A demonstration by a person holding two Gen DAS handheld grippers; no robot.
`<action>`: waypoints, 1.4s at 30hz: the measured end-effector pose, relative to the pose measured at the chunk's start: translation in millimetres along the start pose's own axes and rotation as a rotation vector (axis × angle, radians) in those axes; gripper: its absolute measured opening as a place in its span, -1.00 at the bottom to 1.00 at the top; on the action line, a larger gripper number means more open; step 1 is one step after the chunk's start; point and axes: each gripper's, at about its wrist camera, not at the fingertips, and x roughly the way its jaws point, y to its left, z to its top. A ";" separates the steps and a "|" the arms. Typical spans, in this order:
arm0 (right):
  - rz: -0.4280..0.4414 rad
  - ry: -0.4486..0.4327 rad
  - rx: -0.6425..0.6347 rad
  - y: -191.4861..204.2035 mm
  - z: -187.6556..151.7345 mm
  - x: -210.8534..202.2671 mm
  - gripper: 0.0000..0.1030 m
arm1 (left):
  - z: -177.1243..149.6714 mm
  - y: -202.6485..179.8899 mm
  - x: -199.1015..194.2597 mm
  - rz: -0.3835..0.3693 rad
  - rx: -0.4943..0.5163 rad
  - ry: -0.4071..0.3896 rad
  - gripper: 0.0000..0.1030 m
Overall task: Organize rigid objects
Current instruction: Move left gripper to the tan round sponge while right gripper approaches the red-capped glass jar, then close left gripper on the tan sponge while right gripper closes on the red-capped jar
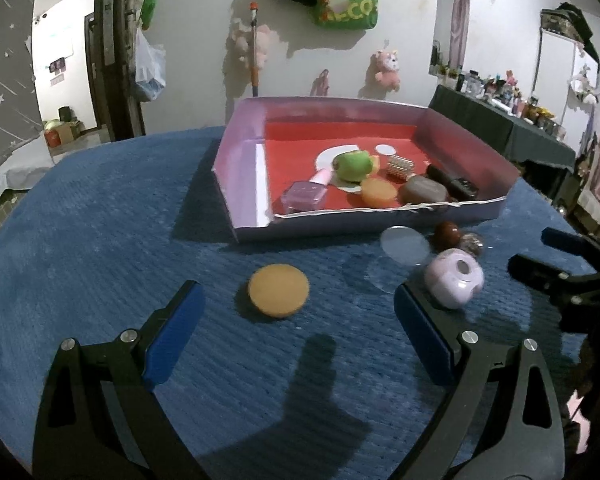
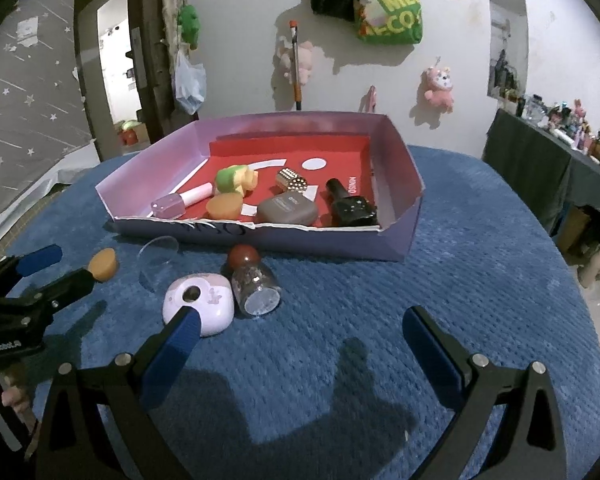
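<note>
While both tongs hover above the blue cloth [image 1: 100,208], the left gripper [image 1: 296,312] stands spread wide with nothing between its pads, the tan disc [image 1: 278,290] lying on the cloth just ahead. The right gripper [image 2: 300,328] gapes equally wide and empty; its left fingertip overlaps the lilac case [image 2: 200,306], though contact is unclear. Beside that case lies a small glass jar [image 2: 256,286] on its side, next to a clear lid [image 2: 158,260]. Behind them the shallow box [image 2: 260,240] holds a pink nail polish [image 2: 180,202], a green toy [image 2: 234,178] and a black bottle [image 2: 348,202].
</note>
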 end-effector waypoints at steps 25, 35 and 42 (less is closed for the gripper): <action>0.076 0.180 -0.110 -9.2 32.7 53.8 0.91 | 17.0 23.8 44.3 -0.022 0.045 0.163 0.87; 0.093 0.260 -0.216 -0.6 31.1 61.0 0.87 | 16.9 27.3 54.7 -0.031 0.051 0.206 0.87; 0.135 0.238 -0.178 2.9 32.9 71.0 0.48 | 16.7 26.8 57.6 -0.036 0.053 0.219 0.71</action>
